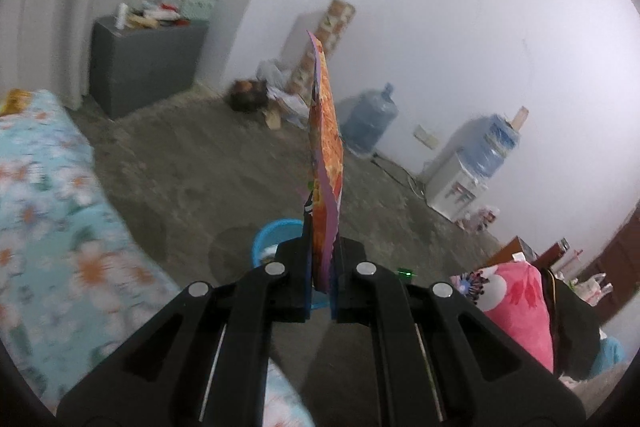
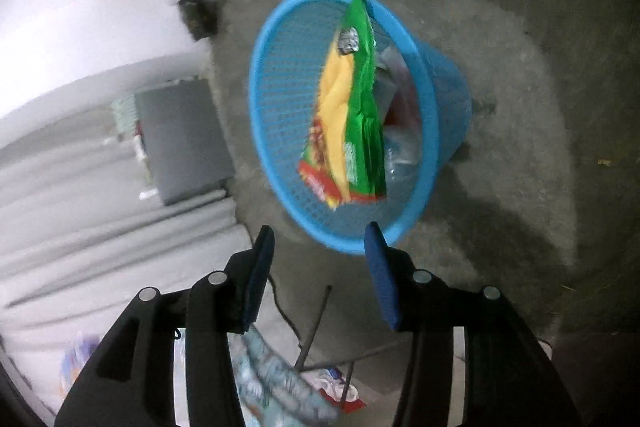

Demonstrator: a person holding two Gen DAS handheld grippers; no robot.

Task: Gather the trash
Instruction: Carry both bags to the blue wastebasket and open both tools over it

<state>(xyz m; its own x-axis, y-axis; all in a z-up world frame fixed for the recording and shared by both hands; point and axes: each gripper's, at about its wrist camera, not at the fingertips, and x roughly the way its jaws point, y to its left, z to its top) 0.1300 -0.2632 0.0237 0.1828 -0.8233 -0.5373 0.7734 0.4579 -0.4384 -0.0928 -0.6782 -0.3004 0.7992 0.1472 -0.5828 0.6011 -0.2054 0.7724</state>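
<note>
Mesh basket (image 2: 280,131) — crinkled, seemingly foil wrapper (image 2: 352,115).

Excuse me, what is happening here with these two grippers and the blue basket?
A person is collecting trash with a gripper in each hand. The right gripper is open, and a green and yellow snack bag is over the blue basket, free of its fingers. The left gripper is shut on an orange wrapper, not yet binned.

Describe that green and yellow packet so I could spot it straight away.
Find the blue mesh basket standing on the grey floor. The green and yellow packet is over its mouth, beyond the open right gripper and clear of its fingers. It is bright and crinkly, unlike the clear, dull wrappers already inside.
</note>
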